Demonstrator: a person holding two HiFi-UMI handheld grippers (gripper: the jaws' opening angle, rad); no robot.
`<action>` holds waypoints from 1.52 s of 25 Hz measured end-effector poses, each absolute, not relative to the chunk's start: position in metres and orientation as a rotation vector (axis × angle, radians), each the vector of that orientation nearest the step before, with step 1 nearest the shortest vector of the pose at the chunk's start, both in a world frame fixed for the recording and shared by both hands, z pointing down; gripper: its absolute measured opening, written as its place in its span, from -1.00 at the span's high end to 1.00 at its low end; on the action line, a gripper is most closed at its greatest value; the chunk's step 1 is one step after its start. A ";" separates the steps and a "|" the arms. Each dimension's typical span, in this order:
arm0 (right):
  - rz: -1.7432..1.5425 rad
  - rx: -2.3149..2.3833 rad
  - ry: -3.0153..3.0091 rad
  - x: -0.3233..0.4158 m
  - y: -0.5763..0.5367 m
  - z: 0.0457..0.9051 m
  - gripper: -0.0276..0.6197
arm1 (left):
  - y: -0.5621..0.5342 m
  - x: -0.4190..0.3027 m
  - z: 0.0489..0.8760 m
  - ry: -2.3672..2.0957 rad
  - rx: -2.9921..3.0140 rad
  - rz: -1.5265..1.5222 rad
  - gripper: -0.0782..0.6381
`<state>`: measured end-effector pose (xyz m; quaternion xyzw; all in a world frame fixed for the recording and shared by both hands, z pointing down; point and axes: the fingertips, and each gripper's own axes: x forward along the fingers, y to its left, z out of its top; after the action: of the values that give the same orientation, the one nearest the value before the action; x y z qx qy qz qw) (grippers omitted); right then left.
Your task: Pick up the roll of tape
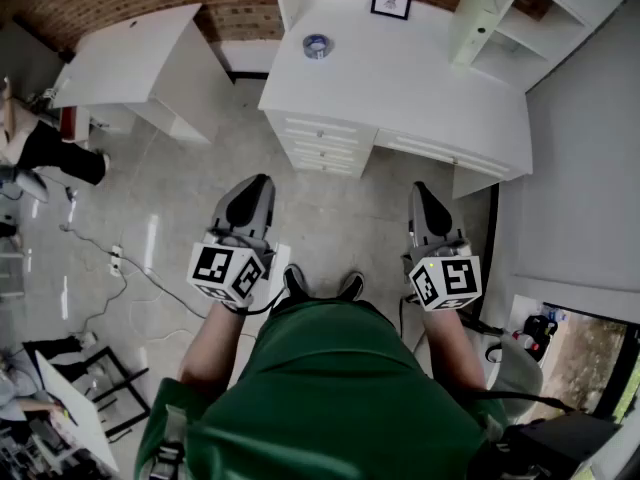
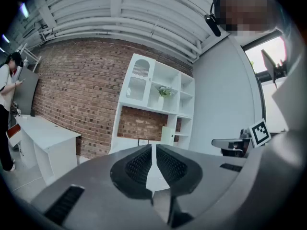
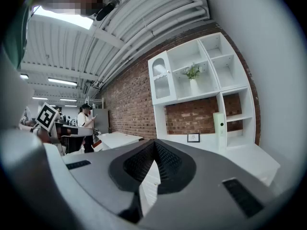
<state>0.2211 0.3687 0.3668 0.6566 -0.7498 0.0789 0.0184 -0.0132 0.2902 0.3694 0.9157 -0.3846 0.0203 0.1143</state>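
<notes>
The roll of tape (image 1: 317,45), a bluish ring, lies flat on the far left part of the white desk (image 1: 400,78) in the head view. Both grippers hang over the floor well short of the desk, held near the person's waist. My left gripper (image 1: 258,184) is shut with nothing in it, its ribbed pads touching at the tips in the left gripper view (image 2: 153,147). My right gripper (image 1: 419,190) is shut and empty too, as seen in the right gripper view (image 3: 154,144). The tape is hidden behind the jaws in both gripper views.
The desk has drawers (image 1: 322,143) on its front and a white shelf unit (image 1: 520,18) at its right end. A small framed picture (image 1: 390,5) stands at the desk's back. A second white table (image 1: 130,58) sits to the left. A person (image 1: 45,153) stands at far left; cables (image 1: 110,268) lie on the floor.
</notes>
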 end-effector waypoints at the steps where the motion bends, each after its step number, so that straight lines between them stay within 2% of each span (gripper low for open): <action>1: 0.246 2.045 -2.323 0.217 0.365 0.368 0.85 | 0.287 -0.018 0.371 -1.123 2.685 0.058 0.66; 11: 0.238 2.127 -2.233 0.194 0.348 0.367 0.83 | 0.264 -0.066 0.377 -1.172 2.649 0.035 0.64; 12: 0.233 2.128 -2.216 0.191 0.346 0.365 0.80 | 0.261 -0.071 0.377 -1.174 2.645 0.033 0.62; 14: 0.217 2.124 -2.186 0.182 0.341 0.361 0.39 | 0.254 -0.083 0.377 -1.175 2.636 0.033 0.31; 15: 0.207 2.120 -2.177 0.176 0.338 0.359 0.38 | 0.251 -0.090 0.377 -1.174 2.632 0.031 0.25; 29: 0.110 2.136 -2.079 0.090 0.296 0.340 0.38 | 0.209 -0.201 0.398 -1.142 2.591 -0.058 0.24; 38: 0.113 2.088 -2.092 0.064 0.259 0.350 0.41 | 0.180 -0.233 0.408 -1.189 2.568 -0.061 0.24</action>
<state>0.0641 0.2594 0.3501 0.7028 -0.7044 0.0379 0.0918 -0.2326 0.1797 0.4085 0.8963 -0.4150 -0.0215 0.1547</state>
